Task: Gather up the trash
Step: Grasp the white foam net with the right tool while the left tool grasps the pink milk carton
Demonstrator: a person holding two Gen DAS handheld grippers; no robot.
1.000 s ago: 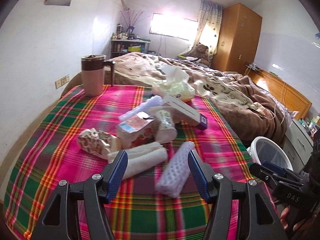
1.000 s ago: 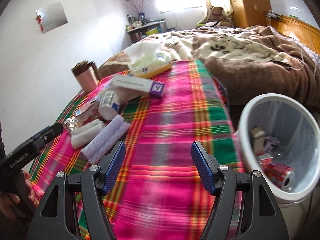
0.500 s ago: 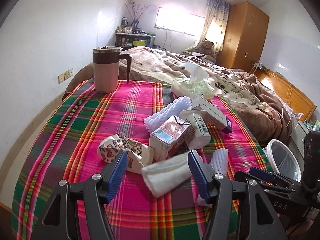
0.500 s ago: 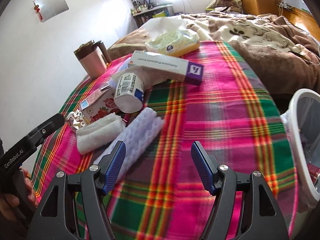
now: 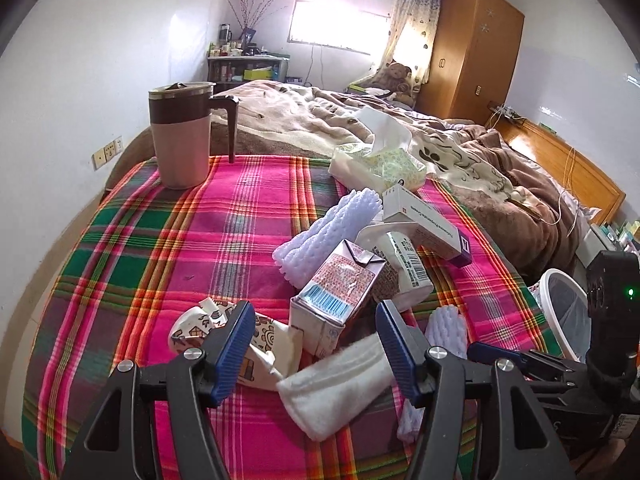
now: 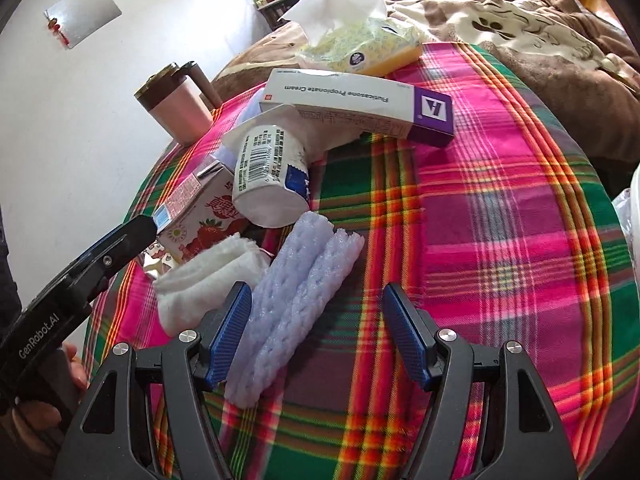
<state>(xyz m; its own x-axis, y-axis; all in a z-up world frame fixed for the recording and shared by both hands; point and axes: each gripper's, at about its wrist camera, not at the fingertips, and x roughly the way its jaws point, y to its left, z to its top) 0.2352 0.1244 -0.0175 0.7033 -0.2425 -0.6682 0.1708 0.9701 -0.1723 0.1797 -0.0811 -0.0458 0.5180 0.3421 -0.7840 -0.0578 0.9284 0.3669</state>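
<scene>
Right wrist view looks across a plaid-covered worktop (image 6: 500,208) whose right half lies bare out to its rounded edge, where a sliver of the white trash bin (image 6: 630,204) shows; in the left wrist view that bin (image 5: 560,308) sits past the worktop's right edge. A bed (image 6: 520,32) borders the far side. A pink jug (image 5: 180,136) stands upright at the far left corner, well apart from the litter heap. A tissue pack (image 6: 360,48) lies at the far edge, and the cream box (image 6: 356,100) lies with its long axis across the view, purple end to the right. A milk carton (image 5: 336,292) lies tipped, spout end away from the camera, beside a toppled white cup (image 6: 272,176) with its base toward the camera. A folded white cloth (image 5: 340,392) lies just ahead of the left tool (image 5: 316,348), which is wide apart and empty. A foam net sleeve (image 6: 292,300) runs from near left to far right, its near end just inside the left finger of the right tool (image 6: 316,336), also spread and empty.
</scene>
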